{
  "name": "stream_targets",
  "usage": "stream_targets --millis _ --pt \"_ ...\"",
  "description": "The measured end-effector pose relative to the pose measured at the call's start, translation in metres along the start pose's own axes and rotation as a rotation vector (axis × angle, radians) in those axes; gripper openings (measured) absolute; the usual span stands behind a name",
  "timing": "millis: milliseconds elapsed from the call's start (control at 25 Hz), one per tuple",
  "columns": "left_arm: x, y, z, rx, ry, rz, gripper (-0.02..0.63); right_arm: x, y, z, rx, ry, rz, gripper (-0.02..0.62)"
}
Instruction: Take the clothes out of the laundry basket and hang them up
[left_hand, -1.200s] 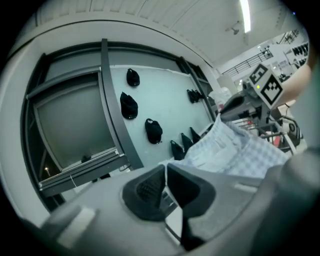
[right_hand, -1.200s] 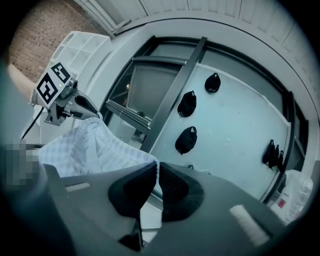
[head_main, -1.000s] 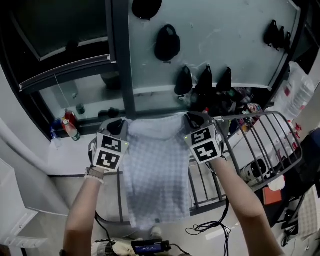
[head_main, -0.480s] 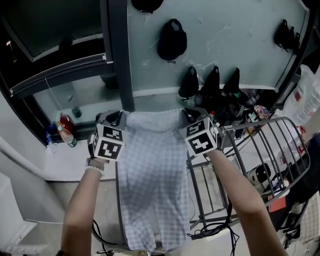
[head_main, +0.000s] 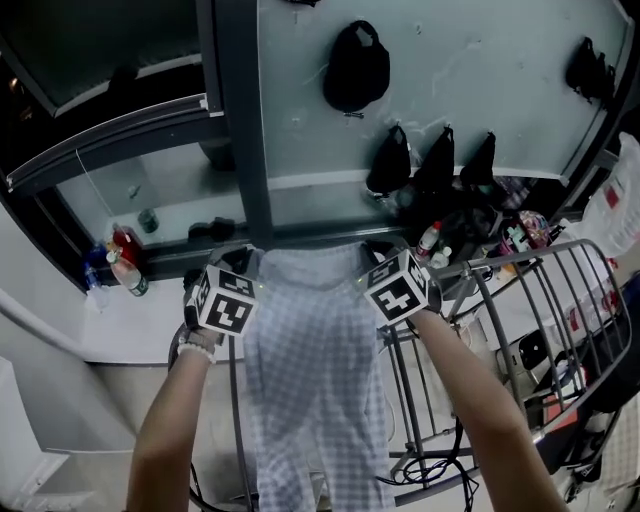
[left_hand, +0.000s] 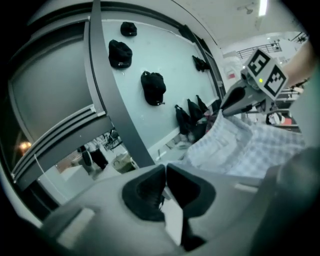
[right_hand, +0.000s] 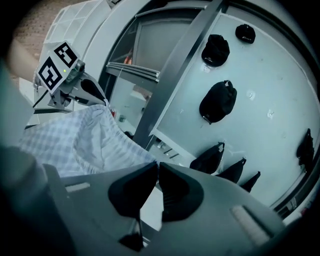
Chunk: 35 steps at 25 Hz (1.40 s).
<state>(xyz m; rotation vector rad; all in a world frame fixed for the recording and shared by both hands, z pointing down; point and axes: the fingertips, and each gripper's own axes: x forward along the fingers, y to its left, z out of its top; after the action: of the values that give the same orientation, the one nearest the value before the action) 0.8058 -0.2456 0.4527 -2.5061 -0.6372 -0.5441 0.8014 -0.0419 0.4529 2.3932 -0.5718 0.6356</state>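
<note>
On the pale ledge at the far left of the head view stand a few bottles (head_main: 122, 262), with a dark upright post (head_main: 232, 120) rising past them against a light wall panel. The left gripper (head_main: 237, 262) is held out in front of the person, its marker cube facing up. In the left gripper view its jaws (left_hand: 165, 182) are pressed together, with only a thin sliver of pale cloth caught between the pads. That cloth is one top corner of the checked garment (head_main: 315, 370). The garment's upper edge is stretched fairly level between the two grippers, and the rest hangs straight down between the person's forearms toward the floor. From the left gripper's camera the checked garment (left_hand: 250, 145) spreads away to the right, up to the other gripper's nose. The right gripper (head_main: 378, 252) pinches the opposite top corner. In the right gripper view its jaws (right_hand: 157, 182) are likewise closed, with the cloth's edge running into the gap and the checked garment (right_hand: 75, 140) billowing off to the left. Several black caps (head_main: 356, 66) hang on the wall panel above and behind. Just to the right of the right gripper stands a metal drying rack (head_main: 545, 250), its bars sloping away, and the garment hangs just beside its left edge.
</note>
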Motion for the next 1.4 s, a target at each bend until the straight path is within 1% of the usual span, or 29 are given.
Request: stream_targets --millis 120,240,280,360,480,520,640,720,840,960,1040,1120,1240,1400 --pt "0.012 -0.007 -0.020 -0.020 0.039 -0.023 0.008 0.011 0.014 -0.013 0.019 0.029 0.036 0.020" --pt "0.015 -0.011 -0.032 -0.054 0.050 -0.038 0.012 0.014 0.020 -0.019 0.036 0.031 0.062 0.021" --pt "0.014 -0.012 -0.034 -0.063 0.046 -0.040 0.016 0.014 0.020 -0.019 0.053 0.023 0.069 0.029" --pt "0.010 -0.013 -0.036 -0.082 0.039 -0.045 0.027 0.012 0.021 -0.018 0.104 0.009 0.087 0.071" --pt "0.000 -0.016 -0.037 -0.106 0.036 -0.074 0.083 0.002 0.020 -0.017 0.164 -0.012 0.094 0.104" --pt "-0.005 -0.017 -0.037 -0.115 0.040 -0.086 0.114 -0.001 0.019 -0.017 0.180 -0.019 0.088 0.110" --pt "-0.017 -0.017 -0.045 -0.139 0.064 -0.102 0.172 -0.009 0.023 -0.017 0.223 -0.039 0.096 0.118" --pt "-0.024 -0.017 -0.047 -0.148 0.070 -0.099 0.191 -0.016 0.027 -0.018 0.232 -0.044 0.103 0.118" --pt "-0.036 -0.018 -0.045 -0.152 0.055 -0.089 0.195 -0.027 0.030 -0.016 0.244 -0.065 0.102 0.118" --pt "-0.039 -0.025 -0.048 -0.129 0.078 -0.106 0.214 -0.034 0.036 -0.016 0.249 -0.070 0.105 0.118" --pt "-0.039 -0.028 -0.051 -0.129 0.093 -0.123 0.247 -0.035 0.037 -0.016 0.245 -0.072 0.105 0.118" --pt "-0.039 -0.029 -0.053 -0.129 0.102 -0.133 0.258 -0.035 0.038 -0.014 0.249 -0.079 0.109 0.118" --pt "-0.039 -0.032 -0.060 -0.123 0.119 -0.146 0.250 -0.035 0.040 -0.014 0.256 -0.084 0.109 0.118" --pt "-0.041 -0.033 -0.066 -0.145 0.122 -0.154 0.250 -0.035 0.044 -0.016 0.255 -0.087 0.113 0.118"
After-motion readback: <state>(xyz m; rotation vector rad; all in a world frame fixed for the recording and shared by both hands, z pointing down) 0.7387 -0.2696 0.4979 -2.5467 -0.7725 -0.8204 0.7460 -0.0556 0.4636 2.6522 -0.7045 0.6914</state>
